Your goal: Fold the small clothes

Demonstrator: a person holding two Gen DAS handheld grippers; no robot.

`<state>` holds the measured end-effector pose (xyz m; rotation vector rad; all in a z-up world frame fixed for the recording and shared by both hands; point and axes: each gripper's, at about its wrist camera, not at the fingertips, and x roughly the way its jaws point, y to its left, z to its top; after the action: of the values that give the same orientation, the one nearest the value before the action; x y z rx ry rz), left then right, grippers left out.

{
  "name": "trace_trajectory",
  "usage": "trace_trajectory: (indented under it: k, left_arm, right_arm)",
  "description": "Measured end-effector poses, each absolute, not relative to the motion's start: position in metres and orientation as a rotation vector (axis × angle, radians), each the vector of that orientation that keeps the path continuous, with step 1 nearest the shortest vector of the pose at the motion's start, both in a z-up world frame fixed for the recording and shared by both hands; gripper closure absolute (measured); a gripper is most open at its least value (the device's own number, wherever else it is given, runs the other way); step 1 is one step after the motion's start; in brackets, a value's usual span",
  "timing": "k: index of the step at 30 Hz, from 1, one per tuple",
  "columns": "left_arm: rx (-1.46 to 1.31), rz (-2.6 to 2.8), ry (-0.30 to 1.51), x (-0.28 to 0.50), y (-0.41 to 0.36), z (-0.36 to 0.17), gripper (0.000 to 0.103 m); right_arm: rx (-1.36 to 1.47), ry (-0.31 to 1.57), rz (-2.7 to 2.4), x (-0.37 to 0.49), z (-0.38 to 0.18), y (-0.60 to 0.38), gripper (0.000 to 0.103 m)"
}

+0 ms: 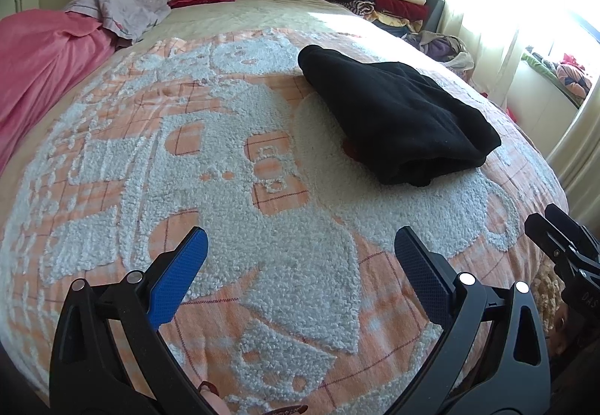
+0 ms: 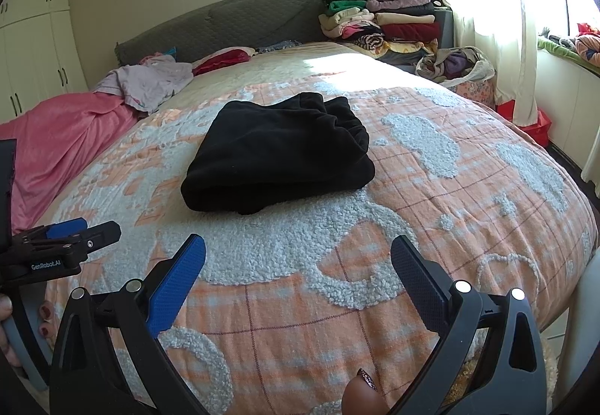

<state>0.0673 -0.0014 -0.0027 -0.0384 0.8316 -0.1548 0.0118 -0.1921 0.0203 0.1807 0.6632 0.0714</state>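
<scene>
Hovering low over the bed's (image 1: 112, 152) near edge, the left tool (image 1: 300, 246) and right tool (image 2: 298, 250) both gape wide, holding nothing. Beyond them, a folded black garment (image 2: 277, 156) lies mid-bed on the orange-and-white blanket (image 2: 431, 227), with bare blanket all around it. "GenRobot.AI" reads on the left tool's side.

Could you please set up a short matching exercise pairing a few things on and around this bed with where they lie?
Things:
1. black garment
2. pink blanket
3. stack of folded clothes
4. left gripper

Places:
A. beside the headboard, near the window
B. along the bed's left edge
C. open above the near bedspread
D. folded, mid-bed

Pairs: 1-D, 2-B, 3-A, 4-C
</scene>
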Motion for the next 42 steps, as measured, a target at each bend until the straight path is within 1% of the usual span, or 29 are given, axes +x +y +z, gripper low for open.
trace_trajectory:
  k: [23,31,34,37,40,42]
  left_arm:
    - [-0.043,-0.180,0.812,0.065,-0.003,0.001,0.009]
    - [-0.029,-0.129,0.809,0.072,0.004,0.003,0.009]
    - [-0.077,-0.072,0.796,0.076,0.025,0.006,0.010]
    - [-0.143,0.006,0.803,0.087,0.066,0.012,0.010]
    - [-0.194,0.150,0.799,0.103,0.128,0.024,0.009]
    - [-0.236,0.250,0.826,0.116,0.182,0.030,0.009]
  right_arm:
    - [0.199,0.656,0.040,0.007,0.020,-0.206,0.005]
    - [0.249,0.652,-0.019,-0.002,0.021,-0.231,0.005]
    - [0.286,0.647,-0.090,-0.011,0.022,-0.257,0.005]
    - [0.340,0.626,-0.186,-0.026,0.025,-0.303,0.005]
    - [0.390,0.598,-0.360,-0.046,0.027,-0.371,0.005]
    - [0.419,0.614,-0.515,-0.060,0.020,-0.428,0.005]
